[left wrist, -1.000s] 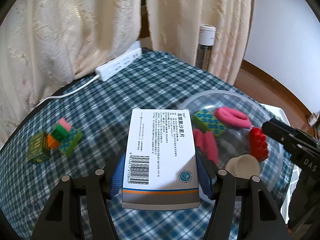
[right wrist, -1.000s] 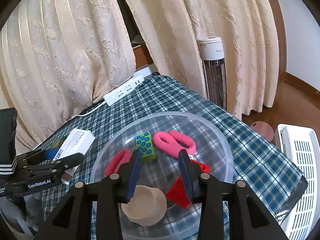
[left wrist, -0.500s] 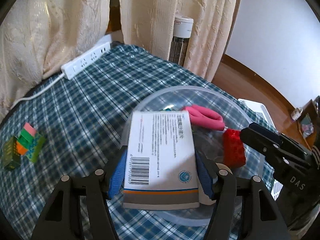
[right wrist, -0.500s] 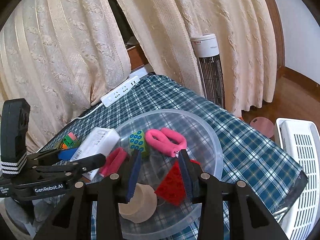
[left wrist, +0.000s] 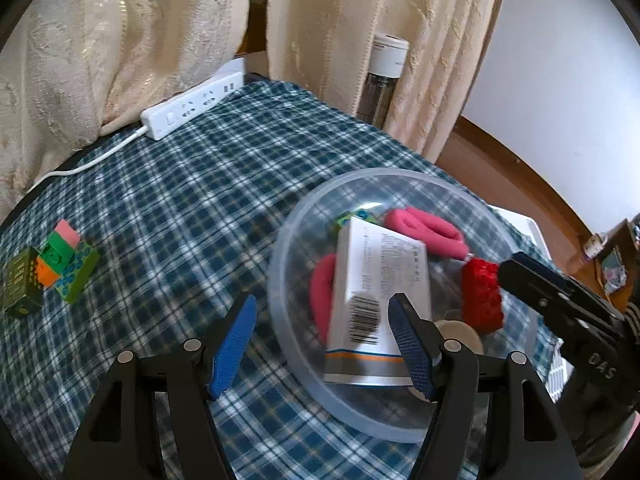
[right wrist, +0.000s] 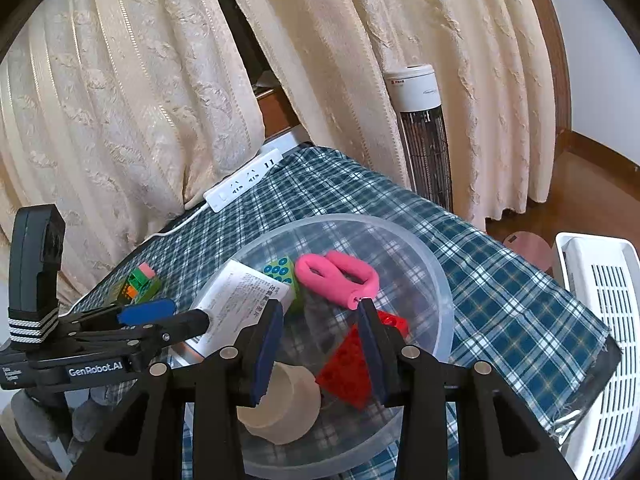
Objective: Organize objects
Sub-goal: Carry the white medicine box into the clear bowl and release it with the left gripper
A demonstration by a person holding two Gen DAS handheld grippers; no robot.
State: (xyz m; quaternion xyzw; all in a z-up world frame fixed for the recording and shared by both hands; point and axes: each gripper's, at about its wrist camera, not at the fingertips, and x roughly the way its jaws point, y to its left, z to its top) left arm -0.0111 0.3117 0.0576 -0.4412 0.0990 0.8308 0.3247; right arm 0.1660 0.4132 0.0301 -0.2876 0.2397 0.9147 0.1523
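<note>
White box tilted inside the clear bowl, both grippers empty.

The box point(left wrist: 378, 300) is a white carton with small black print, a barcode near its lower end and an orange-and-grey stripe along the bottom edge; it leans in the bowl point(left wrist: 288, 240) on the plaid cloth point(left wrist: 180, 200), blurred in the left wrist view. The left gripper point(left wrist: 322, 344) has its jaws spread wide with nothing between them; its right blue pad sits just beside the box's edge, and whether they touch cannot be told. The right gripper point(right wrist: 320, 344) hovers over the bowl with jaws partly apart, holding nothing. Around the box lie pink scissors point(right wrist: 340, 276), a red brick point(right wrist: 350, 364), a green brick point(right wrist: 282, 270) and a beige cup point(right wrist: 280, 408). A small stack of bricks point(left wrist: 64, 264) sits on the cloth, well apart from the bowl.
</note>
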